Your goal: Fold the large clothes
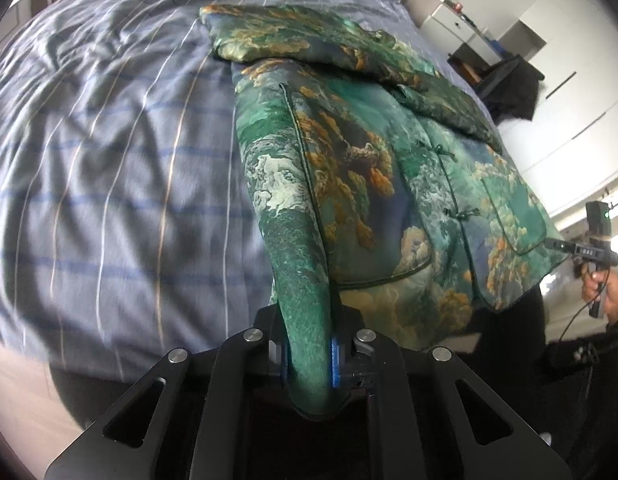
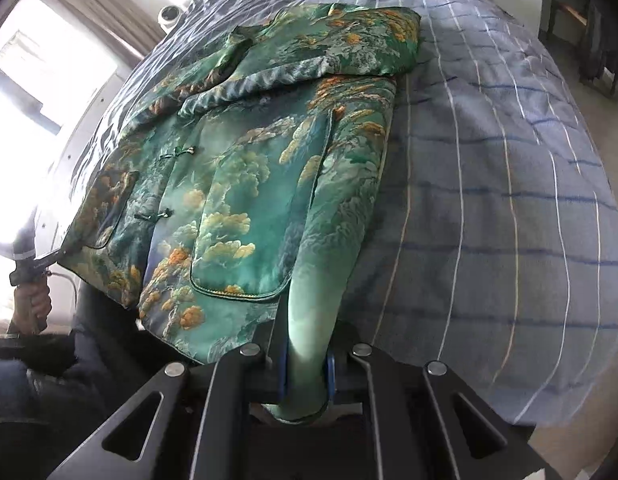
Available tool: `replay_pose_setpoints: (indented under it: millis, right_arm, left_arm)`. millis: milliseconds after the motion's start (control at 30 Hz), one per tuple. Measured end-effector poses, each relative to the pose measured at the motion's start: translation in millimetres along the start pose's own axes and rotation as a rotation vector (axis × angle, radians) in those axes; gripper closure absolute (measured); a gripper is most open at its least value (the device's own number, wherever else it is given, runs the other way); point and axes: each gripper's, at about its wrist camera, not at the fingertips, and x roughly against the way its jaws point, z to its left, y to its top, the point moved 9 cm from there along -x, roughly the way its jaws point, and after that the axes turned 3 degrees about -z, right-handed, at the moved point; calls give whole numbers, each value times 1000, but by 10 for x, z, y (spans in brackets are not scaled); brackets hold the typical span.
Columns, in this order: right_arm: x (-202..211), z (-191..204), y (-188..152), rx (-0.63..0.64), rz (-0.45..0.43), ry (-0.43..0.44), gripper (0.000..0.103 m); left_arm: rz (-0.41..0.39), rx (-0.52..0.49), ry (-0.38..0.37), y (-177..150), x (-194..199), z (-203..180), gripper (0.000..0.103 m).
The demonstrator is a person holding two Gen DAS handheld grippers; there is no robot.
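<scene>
The jacket [image 1: 373,168] lies front-up on the bed [image 1: 109,160], stretching away ahead of both sets of fingers, with its sleeves already laid across the far, collar end. Each gripper is clenched on a bottom corner of the hem: the left gripper [image 1: 309,360] has a rolled fold of green cloth pinched between its blue pads [image 1: 335,364], and the right gripper [image 2: 307,368] holds the opposite corner the same way.

The step in hand looks like carrying the hem forward over the body to halve the jacket. To do it well, both corners should probably rise together and travel level, keeping the hem taut between them so the padded cloth does not sag or drag the sleeves out of place. They should let go only once the hem lies square on the collar end.

The left view shows the knot buttons [image 1: 461,214] to the right of its fingers, with the right gripper small at the far edge. The right view shows the near patch pocket [image 2: 245,232] just ahead and left of its fingers, and a window behind.
</scene>
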Motion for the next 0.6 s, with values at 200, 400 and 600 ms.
replay_pose_setpoints:
  millis: [200, 400, 600]
  right_arm:
    - [165, 138, -441, 6, 99, 44, 90]
    - [509, 354, -655, -22, 137, 142, 90]
    - [930, 325, 145, -82, -69, 256, 91]
  left_arm:
    - [93, 39, -7, -455, 181, 53, 91]
    - [39, 119, -92, -316, 620, 19, 92]
    - [-164, 129, -199, 652, 956, -45, 92]
